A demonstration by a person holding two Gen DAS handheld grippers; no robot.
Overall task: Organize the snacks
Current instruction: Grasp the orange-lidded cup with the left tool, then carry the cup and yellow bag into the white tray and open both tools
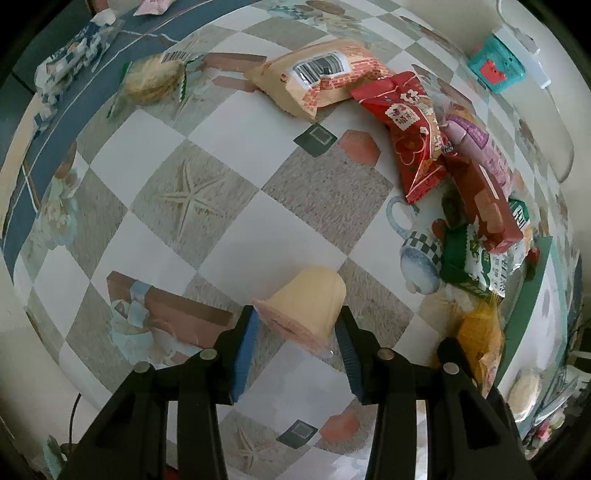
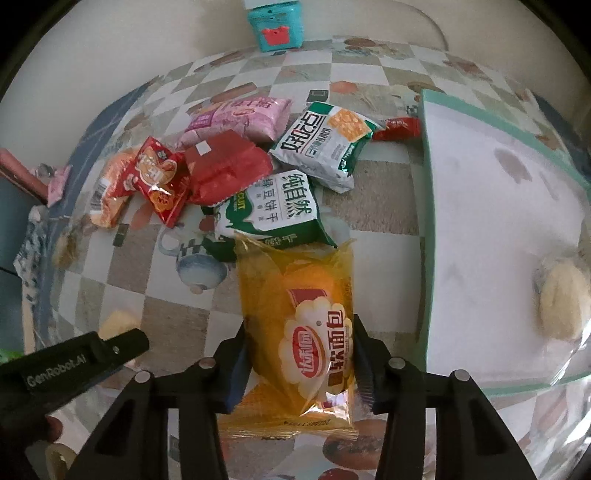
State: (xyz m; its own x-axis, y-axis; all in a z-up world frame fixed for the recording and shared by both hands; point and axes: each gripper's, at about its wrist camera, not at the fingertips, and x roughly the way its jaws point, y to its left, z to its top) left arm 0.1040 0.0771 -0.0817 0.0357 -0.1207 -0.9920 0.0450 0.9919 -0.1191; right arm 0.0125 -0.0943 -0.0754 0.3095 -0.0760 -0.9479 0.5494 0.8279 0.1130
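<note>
In the left wrist view my left gripper (image 1: 297, 326) points down at the table and is shut on a pale yellow jelly cup (image 1: 310, 299) lying on its side, its blue pads against both sides. The same cup (image 2: 118, 323) and the left gripper's black body show at the lower left of the right wrist view. My right gripper (image 2: 299, 350) is shut on a yellow-orange bread packet (image 2: 295, 317) lying on the tablecloth, with the pads against its two long edges. A pile of snack packets sits just beyond it: green-and-white biscuit packets (image 2: 273, 214), a dark red packet (image 2: 225, 170) and a pink one (image 2: 243, 118).
A white tray with a green rim (image 2: 426, 236) lies right of the bread packet and holds a round wrapped biscuit (image 2: 565, 299). A teal box (image 2: 275, 26) stands at the back wall. A beige packet (image 1: 317, 81), a wrapped round cracker (image 1: 151, 77) and a blue-white packet (image 1: 74, 59) lie farther off.
</note>
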